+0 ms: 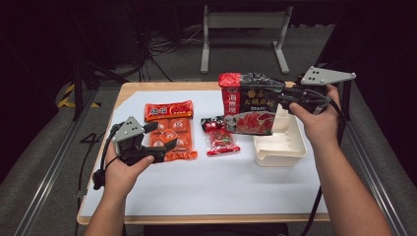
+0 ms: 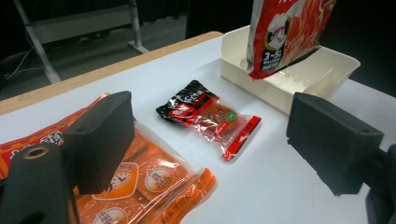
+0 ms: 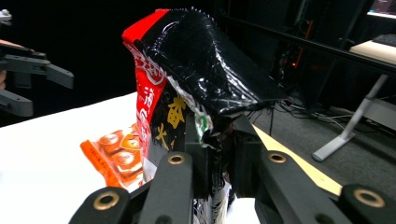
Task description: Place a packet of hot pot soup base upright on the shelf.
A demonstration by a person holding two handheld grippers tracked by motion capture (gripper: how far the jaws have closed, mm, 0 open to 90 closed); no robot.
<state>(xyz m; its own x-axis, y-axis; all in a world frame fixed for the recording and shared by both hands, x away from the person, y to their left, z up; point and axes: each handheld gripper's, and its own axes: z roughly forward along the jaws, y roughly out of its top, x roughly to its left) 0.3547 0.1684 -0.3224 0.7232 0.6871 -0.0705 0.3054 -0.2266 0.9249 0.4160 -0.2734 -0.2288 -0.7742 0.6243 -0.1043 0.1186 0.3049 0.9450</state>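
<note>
A large glossy sauce packet (image 1: 250, 104) is clamped near its crinkled top edge by the right gripper (image 1: 290, 97) and held hanging over the cream plastic bin (image 1: 279, 145), so the placing step seems to be in hand. A careful lowering into the ribbed bin is judged to be needed next. The left gripper (image 1: 160, 135) is held with jaws apart and empty above the flat orange packet (image 1: 170, 130). A small clear pouch (image 2: 211, 115) lies between.
</note>
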